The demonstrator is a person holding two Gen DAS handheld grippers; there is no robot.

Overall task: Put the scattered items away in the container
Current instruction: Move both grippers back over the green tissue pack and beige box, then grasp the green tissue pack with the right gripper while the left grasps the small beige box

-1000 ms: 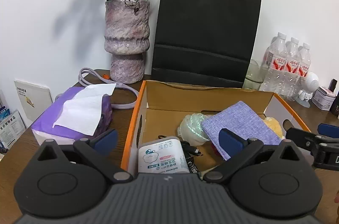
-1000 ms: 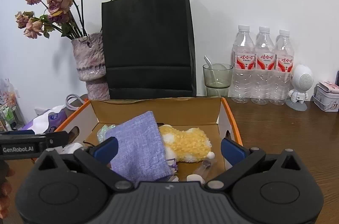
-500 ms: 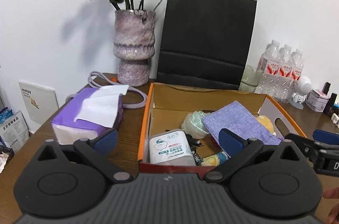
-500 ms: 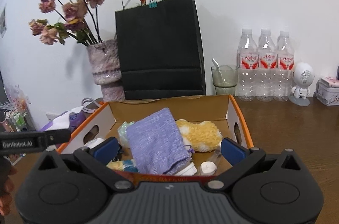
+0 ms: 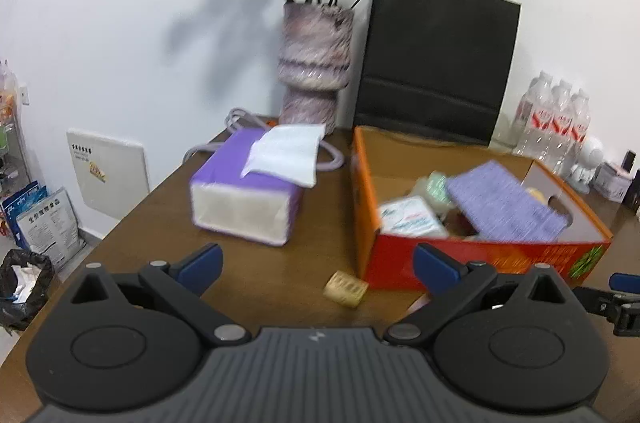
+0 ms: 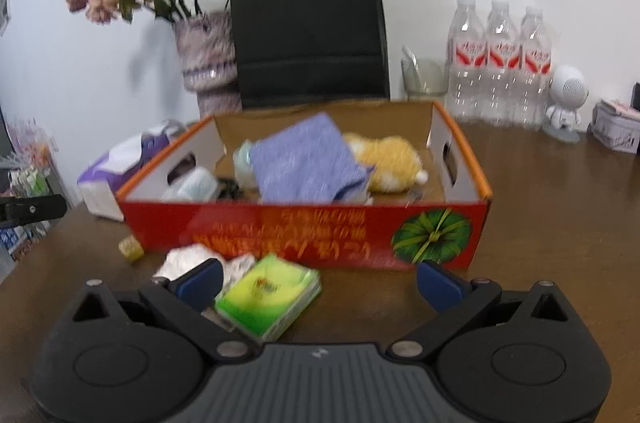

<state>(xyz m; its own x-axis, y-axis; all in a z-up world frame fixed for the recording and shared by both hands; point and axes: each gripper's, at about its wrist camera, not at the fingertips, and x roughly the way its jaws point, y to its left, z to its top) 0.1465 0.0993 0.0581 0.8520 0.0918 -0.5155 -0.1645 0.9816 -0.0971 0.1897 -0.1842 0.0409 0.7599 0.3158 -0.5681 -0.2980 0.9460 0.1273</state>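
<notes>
An orange-red cardboard box [image 6: 304, 231] [image 5: 472, 259] sits mid-table. Inside lie a purple cloth [image 6: 308, 163] [image 5: 504, 203], a yellow plush toy [image 6: 388, 163], a white wipes pack [image 5: 412, 219] and other small items. On the table in front of the box lie a green packet [image 6: 268, 295], crumpled silver foil [image 6: 188, 261] and a small gold block [image 6: 131, 247] [image 5: 346, 289]. My left gripper [image 5: 316, 265] hovers open just before the gold block. My right gripper [image 6: 318, 281] is open with the green packet near its left finger.
A purple tissue box [image 5: 248, 187] stands left of the cardboard box. Behind are a vase of dried roses [image 5: 316, 63], a black paper bag [image 6: 308, 23], three water bottles [image 6: 500, 63], a glass [image 6: 426, 79], a white figurine [image 6: 566, 103] and a tin [image 6: 616, 131]. The table's left edge is close.
Both grippers have pulled back from over the box toward the table's front, so its red front wall and the loose items before it now show. Both stay open.
</notes>
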